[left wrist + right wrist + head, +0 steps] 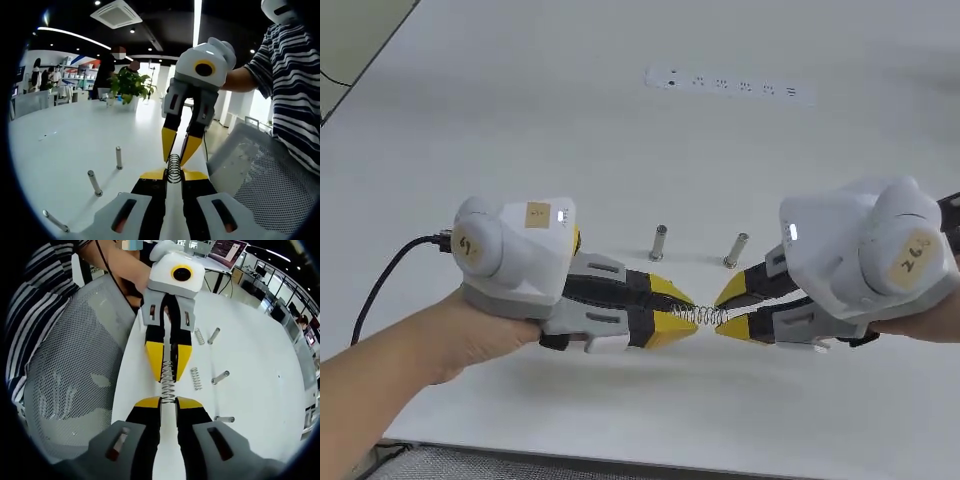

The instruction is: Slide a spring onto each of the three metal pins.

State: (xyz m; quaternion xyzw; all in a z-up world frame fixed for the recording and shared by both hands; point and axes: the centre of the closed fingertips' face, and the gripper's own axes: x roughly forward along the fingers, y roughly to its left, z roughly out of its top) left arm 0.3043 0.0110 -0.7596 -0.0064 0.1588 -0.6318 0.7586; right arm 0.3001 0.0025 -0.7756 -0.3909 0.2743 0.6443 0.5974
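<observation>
A thin metal spring [701,317] stretches between the two grippers above the white table. My left gripper [692,311] is shut on one end and my right gripper [722,314] is shut on the other. In the left gripper view the spring [173,166] stands between my own jaws and the right gripper's yellow tips. In the right gripper view the spring [168,381] runs from my jaws up to the left gripper [168,362]. Three short metal pins [214,335] [220,377] [225,418] lie on the table, with two loose springs [199,336] [195,378] beside them.
Two of the pins [659,242] [735,250] sit just behind the gripper tips. A white power strip [730,85] lies at the far side of the table [520,130]. A grey mesh chair [75,370] stands at the near edge, by a person in a striped shirt [292,85].
</observation>
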